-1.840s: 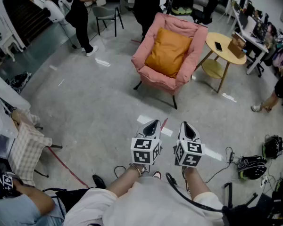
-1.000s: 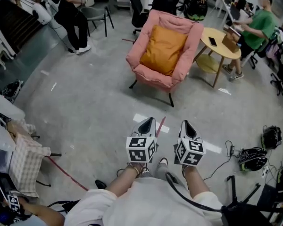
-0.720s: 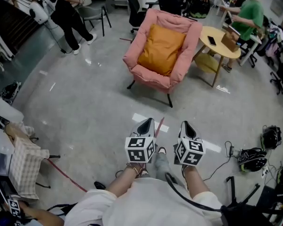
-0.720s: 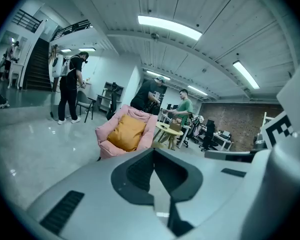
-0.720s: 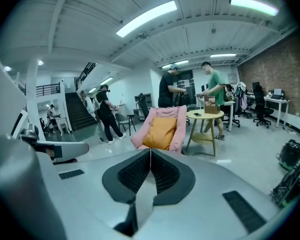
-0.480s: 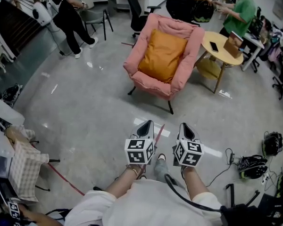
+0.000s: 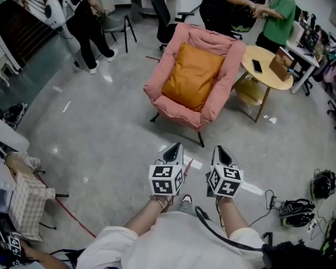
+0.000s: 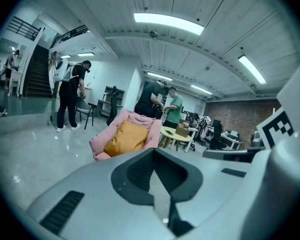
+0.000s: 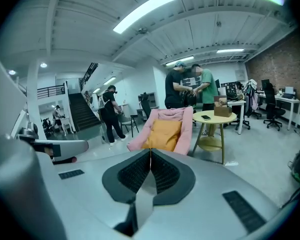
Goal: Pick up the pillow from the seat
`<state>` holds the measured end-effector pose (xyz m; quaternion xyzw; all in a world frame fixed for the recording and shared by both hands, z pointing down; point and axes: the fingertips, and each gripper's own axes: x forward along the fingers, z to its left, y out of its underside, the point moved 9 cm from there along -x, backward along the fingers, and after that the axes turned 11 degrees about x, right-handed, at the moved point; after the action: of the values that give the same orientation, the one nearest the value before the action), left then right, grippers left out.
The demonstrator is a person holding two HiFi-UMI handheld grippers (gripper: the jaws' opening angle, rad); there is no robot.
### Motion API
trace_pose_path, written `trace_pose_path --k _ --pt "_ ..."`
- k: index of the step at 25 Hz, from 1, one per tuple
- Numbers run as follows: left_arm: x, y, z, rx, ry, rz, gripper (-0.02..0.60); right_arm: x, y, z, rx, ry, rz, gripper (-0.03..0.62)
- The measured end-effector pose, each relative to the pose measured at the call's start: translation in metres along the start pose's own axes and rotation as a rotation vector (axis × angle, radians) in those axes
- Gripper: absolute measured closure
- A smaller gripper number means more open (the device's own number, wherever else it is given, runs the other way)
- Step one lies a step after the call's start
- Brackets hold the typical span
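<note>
An orange pillow (image 7: 192,76) leans on the seat and back of a pink armchair (image 7: 168,107) in the upper middle of the head view. The pillow (image 8: 126,138) and the armchair (image 8: 101,143) also show in the left gripper view, and the pillow (image 9: 162,134) on the armchair (image 9: 184,133) in the right gripper view. My left gripper (image 7: 173,148) and right gripper (image 7: 221,150) are held side by side well short of the chair, both shut with nothing between the jaws.
A round yellow side table (image 7: 267,72) with a phone and a box stands right of the armchair. Three people (image 7: 87,15) stand behind it. Bags and cables (image 7: 298,210) lie on the floor at right; a checked cloth (image 7: 22,198) is at left.
The armchair has drawn closer and lower in the head view as I walk toward it. Both grippers kept their place in front of me, still shut.
</note>
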<state>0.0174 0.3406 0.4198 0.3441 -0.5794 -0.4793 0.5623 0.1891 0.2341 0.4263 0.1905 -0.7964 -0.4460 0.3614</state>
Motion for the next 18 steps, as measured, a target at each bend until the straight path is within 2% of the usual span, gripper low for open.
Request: trace_pose_path --k 18 --pt "0.093 -0.030 -0.019 -0.003 -0.070 -0.014 0.574 0.079 -0.054 -0.061 0.000 -0.066 0.035 0.565"
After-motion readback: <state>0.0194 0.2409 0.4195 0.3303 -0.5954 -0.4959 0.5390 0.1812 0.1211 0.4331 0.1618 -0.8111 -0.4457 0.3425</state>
